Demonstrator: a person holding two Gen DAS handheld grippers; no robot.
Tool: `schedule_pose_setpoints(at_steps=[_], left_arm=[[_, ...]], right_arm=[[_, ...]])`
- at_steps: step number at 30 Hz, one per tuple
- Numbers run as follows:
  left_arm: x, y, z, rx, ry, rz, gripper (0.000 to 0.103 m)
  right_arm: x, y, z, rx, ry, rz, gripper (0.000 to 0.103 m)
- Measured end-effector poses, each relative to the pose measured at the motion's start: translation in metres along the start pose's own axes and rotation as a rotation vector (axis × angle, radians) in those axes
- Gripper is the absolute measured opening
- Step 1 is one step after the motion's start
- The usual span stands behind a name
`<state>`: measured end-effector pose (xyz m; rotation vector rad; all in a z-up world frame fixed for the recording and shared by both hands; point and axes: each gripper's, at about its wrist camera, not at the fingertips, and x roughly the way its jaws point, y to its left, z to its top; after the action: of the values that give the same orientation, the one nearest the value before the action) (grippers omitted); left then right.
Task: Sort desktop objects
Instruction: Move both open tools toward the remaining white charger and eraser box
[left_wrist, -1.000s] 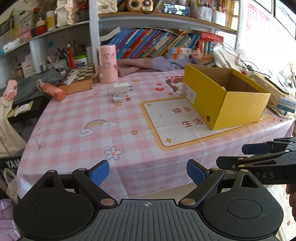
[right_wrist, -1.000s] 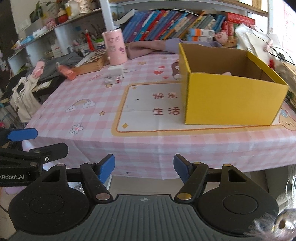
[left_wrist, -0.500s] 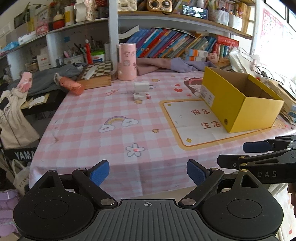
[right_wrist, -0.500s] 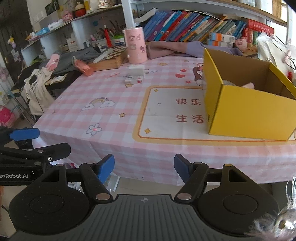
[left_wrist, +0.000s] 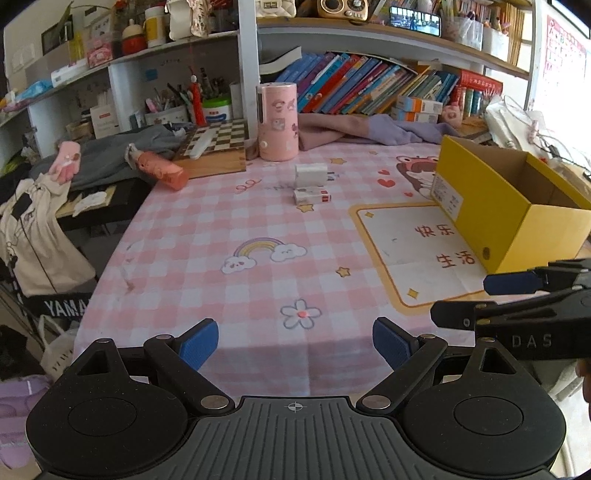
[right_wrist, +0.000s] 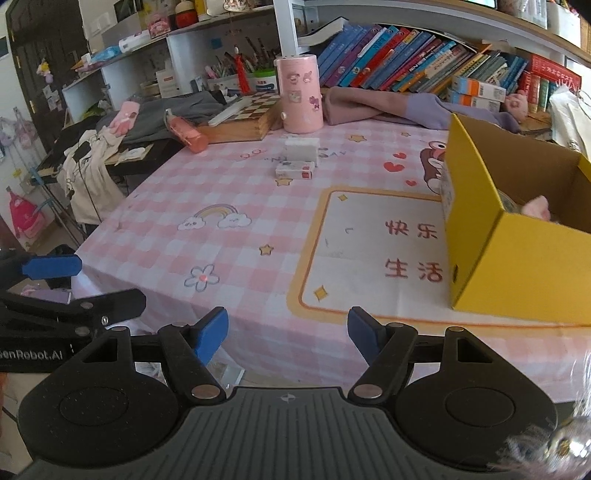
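On the pink checked tablecloth (left_wrist: 229, 229) lie a white charger plug (left_wrist: 311, 175) (right_wrist: 301, 147) and, just in front of it, a small white box with a red mark (left_wrist: 312, 195) (right_wrist: 295, 170). A yellow cardboard box (left_wrist: 513, 206) (right_wrist: 513, 254) stands open at the right with something pink inside (right_wrist: 537, 206). My left gripper (left_wrist: 295, 343) hovers open and empty off the table's near edge. My right gripper (right_wrist: 288, 334) is open and empty beside it, also short of the table.
A pink cylinder (left_wrist: 277, 122) (right_wrist: 300, 94), a chessboard box (left_wrist: 214, 151), an orange-pink bottle (left_wrist: 162, 170) and rumpled clothes (left_wrist: 369, 129) sit at the table's back. Bookshelves (left_wrist: 369, 88) rise behind. A side stand with clothes (left_wrist: 44, 221) is at the left.
Both grippers have drifted to the left along the table's near edge; the yellow box has shifted right in both views. Their jaws have not changed.
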<state>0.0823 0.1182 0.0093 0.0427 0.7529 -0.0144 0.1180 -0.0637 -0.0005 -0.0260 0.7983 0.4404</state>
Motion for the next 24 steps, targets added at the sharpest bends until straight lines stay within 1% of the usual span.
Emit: schedule_pose_setpoints(at_steps=[4,7,13,18,24], left_arm=[[0.011,0.003,0.01,-0.01,0.004,0.007,0.093],[0.023,0.005,0.017,-0.01,0.021,0.017,0.093],[0.045,0.011,0.036,-0.062,0.028,0.028,0.093],[0.065,0.01,0.05,-0.079,0.036,0.036,0.093],[0.09,0.008,0.067,-0.085,0.038,0.038,0.093]], right_arm=[[0.015,-0.003,0.012,-0.011,0.016,0.018,0.069],[0.025,-0.006,0.024,-0.01,0.011,0.024,0.069],[0.046,-0.016,0.052,-0.027,-0.008,0.019,0.069],[0.067,-0.032,0.08,0.035,-0.021,0.036,0.069],[0.088,-0.047,0.112,0.076,-0.029,0.046,0.069]])
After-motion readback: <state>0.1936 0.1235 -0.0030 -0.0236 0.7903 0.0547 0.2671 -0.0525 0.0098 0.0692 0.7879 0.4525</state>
